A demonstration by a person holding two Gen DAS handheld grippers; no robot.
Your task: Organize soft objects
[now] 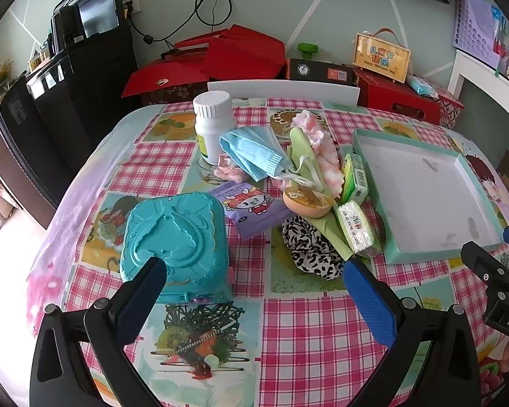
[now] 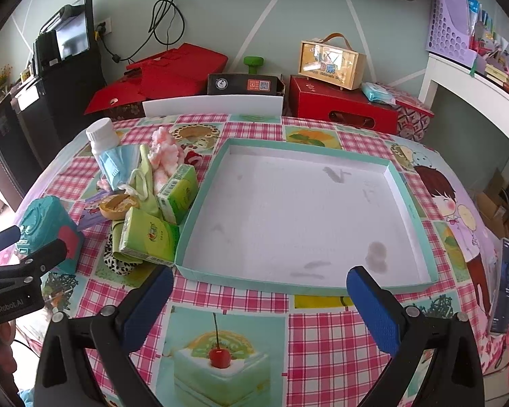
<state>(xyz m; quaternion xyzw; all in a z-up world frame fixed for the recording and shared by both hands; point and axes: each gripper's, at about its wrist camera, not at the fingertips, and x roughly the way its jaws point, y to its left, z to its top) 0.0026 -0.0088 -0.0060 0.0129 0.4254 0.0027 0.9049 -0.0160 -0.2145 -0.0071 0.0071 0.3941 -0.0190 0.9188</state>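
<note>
While soft cloth piles [image 1: 308, 156], rigid tray [image 2: 403, 183] lies flat.

Two wrist views, low, sharing tray [image 1: 373, 169]

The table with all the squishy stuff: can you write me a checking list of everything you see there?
Surface: round table under a pink-checked dessert-print cloth.
Job's things: blue face mask, fluffy pink-white scrunchie, leopard-print scrunchie, green tissue packs piled beside the empty teal-rimmed cardboard tray.
Clutter: white plastic bottle, teal plastic toy case, purple cartoon packet.
Claws: left claw and right claw open, holding nothing.
Cables: black cords on the wall.
Surroundings: red gift boxes, black cabinet.
</note>
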